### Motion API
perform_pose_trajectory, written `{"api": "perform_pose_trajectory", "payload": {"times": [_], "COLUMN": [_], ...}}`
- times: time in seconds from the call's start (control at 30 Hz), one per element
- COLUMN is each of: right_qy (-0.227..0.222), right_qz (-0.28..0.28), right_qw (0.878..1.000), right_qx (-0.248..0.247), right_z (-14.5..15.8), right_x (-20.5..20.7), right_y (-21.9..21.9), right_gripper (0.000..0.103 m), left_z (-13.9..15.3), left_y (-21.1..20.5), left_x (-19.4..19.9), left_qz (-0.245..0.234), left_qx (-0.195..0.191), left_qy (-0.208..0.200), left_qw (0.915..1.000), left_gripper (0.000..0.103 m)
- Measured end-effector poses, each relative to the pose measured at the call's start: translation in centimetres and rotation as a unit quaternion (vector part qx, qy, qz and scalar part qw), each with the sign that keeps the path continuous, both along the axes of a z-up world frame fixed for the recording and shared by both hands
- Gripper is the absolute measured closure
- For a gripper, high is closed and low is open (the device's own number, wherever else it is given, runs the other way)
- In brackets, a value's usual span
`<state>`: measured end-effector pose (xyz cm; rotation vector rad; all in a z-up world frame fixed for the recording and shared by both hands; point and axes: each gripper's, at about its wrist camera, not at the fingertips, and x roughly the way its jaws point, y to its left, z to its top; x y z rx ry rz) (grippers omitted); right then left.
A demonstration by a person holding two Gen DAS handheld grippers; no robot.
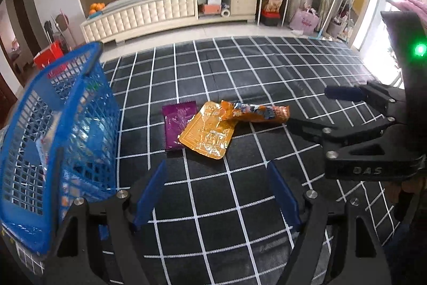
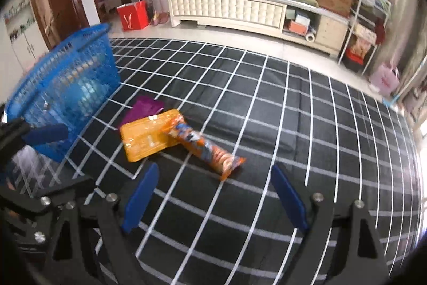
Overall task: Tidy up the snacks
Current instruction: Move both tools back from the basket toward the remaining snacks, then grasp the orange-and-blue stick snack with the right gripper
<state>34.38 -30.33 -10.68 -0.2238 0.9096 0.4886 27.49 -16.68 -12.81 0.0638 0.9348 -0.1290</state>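
Left hand-held gripper point(image 1: 216, 191), black with blue pads: jaws wide, nothing between them. Right hand-held gripper point(image 2: 213, 199): jaws wide, empty. Both above black cloth with white grid point(image 1: 267, 71). Blue plastic mesh basket point(image 1: 58, 124) at left, packets inside. On cloth beside basket: flat orange foil packet point(image 1: 206, 134) overlapping purple foil packet point(image 1: 176, 122); orange tube-shaped biscuit pack point(image 1: 260, 112) lying across the orange packet's edge.
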Motion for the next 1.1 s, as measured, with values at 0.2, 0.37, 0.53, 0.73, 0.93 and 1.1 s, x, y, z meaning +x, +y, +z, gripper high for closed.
{"api": "perform_pose_trajectory", "payload": {"times": [0.2,0.37,0.53,0.73,0.93,1.1], "right_qy": [0.015,0.034,0.054,0.068,0.089,0.085], "right_qz": [0.037,0.032,0.039,0.066,0.067,0.040], "right_qw": [0.999,0.998,0.998,0.995,0.994,0.995], "right_qx": [0.000,-0.031,0.002,0.007,0.012,0.033], "right_z": [-1.7,-3.8,-4.3,-5.0,-5.0,-3.3], "right_x": [2.3,3.3,4.4,4.7,4.2,3.8], "right_y": [1.5,1.7,1.6,2.7,2.7,1.9], "right_gripper": [0.023,0.031,0.035,0.058,0.077,0.078], "left_z": [-1.4,-2.9,-4.4,-4.4,-4.1,-3.6], "left_y": [-0.5,-0.2,0.4,0.1,0.1,0.3], "left_x": [2.0,3.8,5.1,5.6,6.1,6.9], "left_qz": [-0.015,-0.017,-0.014,-0.022,-0.025,-0.025], "left_qx": [0.043,0.034,0.003,0.028,0.038,0.019], "left_qy": [0.003,0.021,0.045,0.045,0.051,0.064], "left_qw": [0.9990,0.9991,0.9989,0.9983,0.9976,0.9975], "left_gripper": [0.028,0.028,0.028,0.028,0.028,0.028]}}
